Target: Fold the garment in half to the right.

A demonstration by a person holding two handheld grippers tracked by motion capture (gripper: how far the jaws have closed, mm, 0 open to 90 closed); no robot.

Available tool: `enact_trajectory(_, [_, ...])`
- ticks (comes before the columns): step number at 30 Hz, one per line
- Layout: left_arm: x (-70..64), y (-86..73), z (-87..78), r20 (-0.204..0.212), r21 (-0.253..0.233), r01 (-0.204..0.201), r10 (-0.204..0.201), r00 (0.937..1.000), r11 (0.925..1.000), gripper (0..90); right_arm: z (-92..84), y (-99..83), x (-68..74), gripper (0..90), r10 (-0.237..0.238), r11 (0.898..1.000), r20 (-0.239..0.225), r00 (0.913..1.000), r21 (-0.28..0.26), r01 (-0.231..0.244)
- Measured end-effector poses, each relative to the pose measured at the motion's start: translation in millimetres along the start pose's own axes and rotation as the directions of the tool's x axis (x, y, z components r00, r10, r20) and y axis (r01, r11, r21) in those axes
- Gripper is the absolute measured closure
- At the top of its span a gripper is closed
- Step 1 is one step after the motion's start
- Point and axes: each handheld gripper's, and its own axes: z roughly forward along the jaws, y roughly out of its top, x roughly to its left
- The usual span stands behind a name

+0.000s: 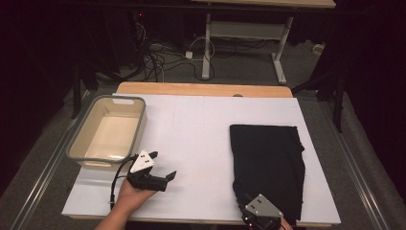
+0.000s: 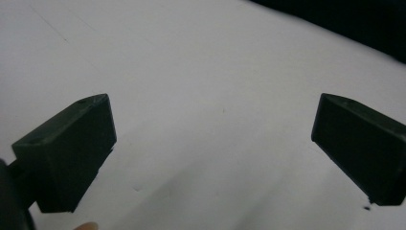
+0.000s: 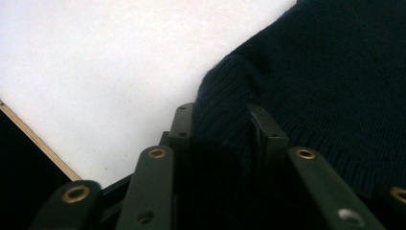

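Note:
A dark navy knit cloth [image 1: 268, 163] lies folded flat on the right half of the white board [image 1: 191, 134]. My right gripper [image 1: 239, 193] sits at the cloth's near left corner, by the board's front edge. In the right gripper view, the right gripper [image 3: 222, 120] is shut on a bunched fold of the cloth [image 3: 335, 72], which rises between its jaws. My left gripper [image 1: 165, 168] is held in a hand near the front left of the board, and its jaws point right. In the left gripper view, the left gripper [image 2: 213, 143] stands wide open over the bare board [image 2: 191, 72].
A beige plastic basin [image 1: 119, 99] with nothing in it stands at the board's left edge, just behind the left gripper. The wooden table edge [image 1: 201, 88] shows beyond the board. Cables and a desk frame lie on the floor behind.

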Motion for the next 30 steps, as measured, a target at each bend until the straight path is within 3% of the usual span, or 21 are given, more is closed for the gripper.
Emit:
enact_trajectory(5, [0.1, 0.1, 0.2, 0.002, 0.001, 0.0, 0.0, 1.0, 1.0, 0.7, -3.3, -1.2, -3.9, 72.6, 0.037, 0.999, -0.054, 0.9979, -0.033, -0.038])
enact_trajectory(12, [1.9, 0.6, 0.4, 0.008, 0.004, 0.015, -0.015, 0.9999, 0.9999, 0.7, -7.0, -0.2, 12.1, 73.2, -0.001, 0.998, -0.105, 0.9945, -0.064, -0.005])
enact_trajectory(16, [-0.2, 4.8, 3.6, -0.021, 0.026, 0.025, -0.025, 0.9995, 0.9993, 0.7, -8.0, 1.3, 17.6, 73.1, -0.021, 0.997, -0.126, 0.9918, -0.078, 0.012])
enact_trajectory(18, [-2.0, 12.0, 8.5, -0.001, 0.035, 0.04, -0.04, 0.9992, 0.9986, 0.7, -7.9, 0.5, 15.1, 72.9, -0.009, 0.997, -0.134, 0.9909, -0.082, -0.002])
enact_trajectory(21, [-8.7, 25.0, 19.1, 0.012, 0.046, 0.022, -0.023, 0.9997, 0.9987, 0.7, -7.6, 0.0, 14.2, 72.6, -0.014, 0.997, -0.132, 0.9911, -0.082, 0.003])
enact_trajectory(23, [-12.9, 32.9, 29.5, 0.01, 0.051, 0.0, 0.0, 0.9999, 0.9987, 0.7, -6.6, -0.2, 14.4, 72.4, -0.024, 0.997, -0.13, 0.9912, -0.078, 0.014])
enact_trajectory(30, [-21.3, 55.2, 68.9, 0.049, 0.076, 0.0, -0.004, 0.9988, 0.9971, 0.7, -5.0, -1.0, 13.9, 71.8, -0.022, 0.997, -0.135, 0.9906, -0.072, 0.013])
